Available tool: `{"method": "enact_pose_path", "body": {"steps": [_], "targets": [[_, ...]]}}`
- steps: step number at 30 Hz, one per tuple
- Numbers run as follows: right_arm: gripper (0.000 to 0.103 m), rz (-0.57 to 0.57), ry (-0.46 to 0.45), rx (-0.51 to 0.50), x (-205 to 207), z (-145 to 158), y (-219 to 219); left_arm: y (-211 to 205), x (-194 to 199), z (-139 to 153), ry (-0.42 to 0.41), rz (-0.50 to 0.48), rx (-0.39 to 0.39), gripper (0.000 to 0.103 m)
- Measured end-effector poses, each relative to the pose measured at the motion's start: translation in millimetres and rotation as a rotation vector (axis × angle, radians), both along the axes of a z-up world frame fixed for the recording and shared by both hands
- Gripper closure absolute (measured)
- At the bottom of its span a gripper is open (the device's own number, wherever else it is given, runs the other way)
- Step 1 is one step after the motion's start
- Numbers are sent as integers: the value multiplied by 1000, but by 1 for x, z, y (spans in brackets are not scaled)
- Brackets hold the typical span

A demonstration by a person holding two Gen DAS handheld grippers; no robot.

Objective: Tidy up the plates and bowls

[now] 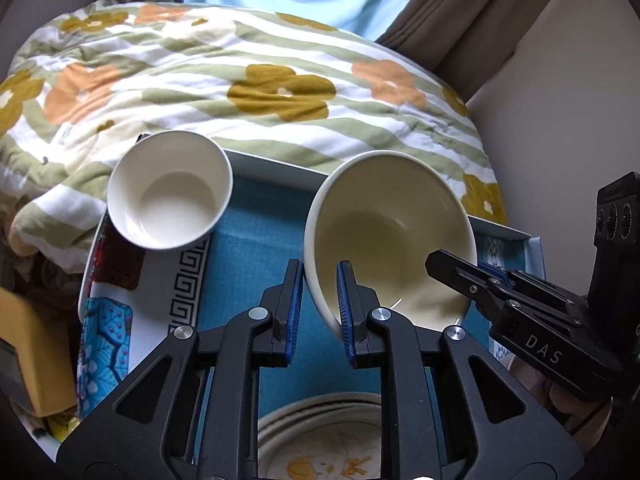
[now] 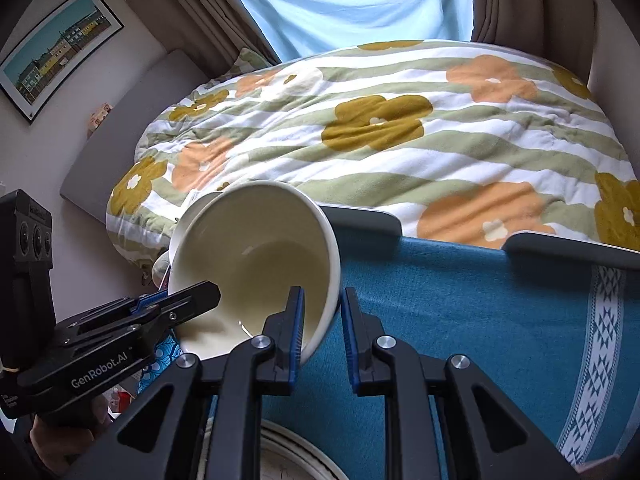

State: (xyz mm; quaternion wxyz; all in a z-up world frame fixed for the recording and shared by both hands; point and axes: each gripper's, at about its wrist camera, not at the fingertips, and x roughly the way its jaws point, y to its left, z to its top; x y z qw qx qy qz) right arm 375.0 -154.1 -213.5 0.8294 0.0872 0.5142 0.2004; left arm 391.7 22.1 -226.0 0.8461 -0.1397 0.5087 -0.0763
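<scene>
A large cream bowl (image 1: pixel 384 224) is tilted above the blue cloth (image 1: pixel 248 236). My left gripper (image 1: pixel 320 280) straddles its left rim, one finger inside and one outside, shut on it. My right gripper (image 2: pixel 322 304) straddles the opposite rim of the same bowl (image 2: pixel 256 256), shut on it; it shows in the left wrist view (image 1: pixel 444 262). A smaller white bowl (image 1: pixel 170 190) sits on a patterned plate (image 1: pixel 148 308) at the left. A stack of cream plates with a yellow flower print (image 1: pixel 320 440) lies below the grippers.
The blue cloth (image 2: pixel 480 320) covers a tray-like table with a pale rim (image 2: pixel 560 242). Behind it lies a bed with a flowered, striped duvet (image 2: pixel 380 128). A wall is at the right (image 1: pixel 560 100). A yellow object (image 1: pixel 32 352) is at the left edge.
</scene>
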Motion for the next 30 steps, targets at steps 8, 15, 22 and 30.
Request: {"method": "enact_pose_path", "body": {"steps": [8,15,22,30], "targets": [[86,0,-64,-2,-60,43,-70,-80,-67,46,-69,-2,-1,88],[86,-39,-90,-30,-115,59,-149,-161,-117,51,-77,-58,-27,88],[86,-103,-63,-74,-159,44,-215,-235,-151,32,-38,-145,-46,88],[86,-123,15,-112,-183,-2,-252,-280,-168,-14,61,-200,-18,88]]}}
